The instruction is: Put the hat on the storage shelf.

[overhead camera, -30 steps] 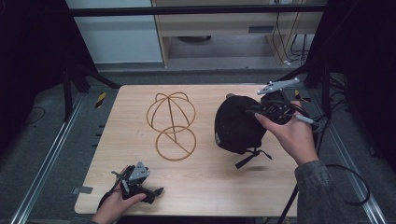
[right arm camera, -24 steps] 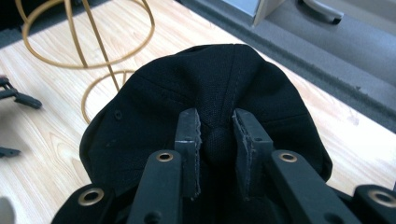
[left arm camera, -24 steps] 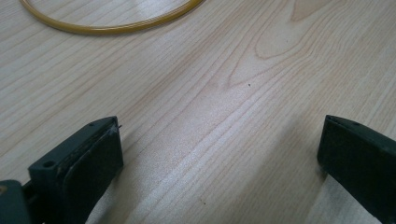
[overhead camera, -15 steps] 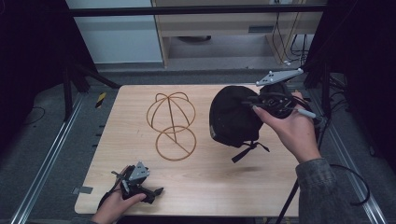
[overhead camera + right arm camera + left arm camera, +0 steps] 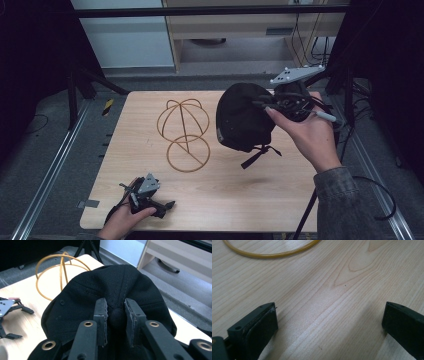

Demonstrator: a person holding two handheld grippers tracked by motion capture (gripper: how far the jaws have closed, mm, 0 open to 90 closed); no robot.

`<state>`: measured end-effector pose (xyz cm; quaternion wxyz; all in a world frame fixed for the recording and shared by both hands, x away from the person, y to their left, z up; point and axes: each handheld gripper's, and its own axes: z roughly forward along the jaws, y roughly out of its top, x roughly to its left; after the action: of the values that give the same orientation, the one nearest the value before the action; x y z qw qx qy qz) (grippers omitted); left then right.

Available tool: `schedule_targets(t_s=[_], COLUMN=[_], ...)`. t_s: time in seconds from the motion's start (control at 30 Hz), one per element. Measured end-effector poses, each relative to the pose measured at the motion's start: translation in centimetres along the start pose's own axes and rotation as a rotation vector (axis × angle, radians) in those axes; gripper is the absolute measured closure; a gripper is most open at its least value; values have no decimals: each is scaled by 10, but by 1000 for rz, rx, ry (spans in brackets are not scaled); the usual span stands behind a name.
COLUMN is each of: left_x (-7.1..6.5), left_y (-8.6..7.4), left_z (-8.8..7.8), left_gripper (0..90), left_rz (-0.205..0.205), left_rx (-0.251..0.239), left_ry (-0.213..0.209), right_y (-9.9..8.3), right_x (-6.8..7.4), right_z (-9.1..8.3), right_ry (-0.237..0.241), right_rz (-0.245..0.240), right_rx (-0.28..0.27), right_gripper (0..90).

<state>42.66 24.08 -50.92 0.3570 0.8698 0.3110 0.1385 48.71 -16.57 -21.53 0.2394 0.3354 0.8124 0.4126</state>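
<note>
My right gripper [image 5: 265, 105] holds a black cap [image 5: 242, 120] above the right half of the table, its strap dangling below. In the right gripper view the two jaws pinch the cap [image 5: 110, 292] at the button on its crown, right gripper [image 5: 116, 312] shut on it. A yellow wire hat stand [image 5: 184, 131], a dome on a ring base, sits at the table's middle, left of the cap. My left gripper [image 5: 167, 205] rests on the table near the front left edge. In its own view the left gripper [image 5: 329, 322] stands open over bare wood, with the stand's ring [image 5: 272, 253] ahead.
The wooden table [image 5: 240, 200] is ringed by metal rails and dark floor. A pale cabinet [image 5: 250, 30] stands beyond the far edge. Cables trail off the right side. The left gripper also shows in the right gripper view [image 5: 10, 310].
The right gripper has lifted the cap off the table and carried it up and slightly away. The left gripper has stayed put.
</note>
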Motion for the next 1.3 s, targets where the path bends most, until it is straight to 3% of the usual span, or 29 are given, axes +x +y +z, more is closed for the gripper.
schedule_targets(t_s=[0.63, 1.3], left_x=[0, 0], left_y=[0, 0], left_z=[0, 0], left_gripper=[0, 0], left_rz=[1, 1], left_rx=[0, 0], left_ry=[1, 1], right_y=[30, 53], right_x=[26, 41], right_z=[3, 12], right_ry=[52, 75], right_rz=[-36, -70], right_rx=[-85, -97], right_gripper=[734, 734])
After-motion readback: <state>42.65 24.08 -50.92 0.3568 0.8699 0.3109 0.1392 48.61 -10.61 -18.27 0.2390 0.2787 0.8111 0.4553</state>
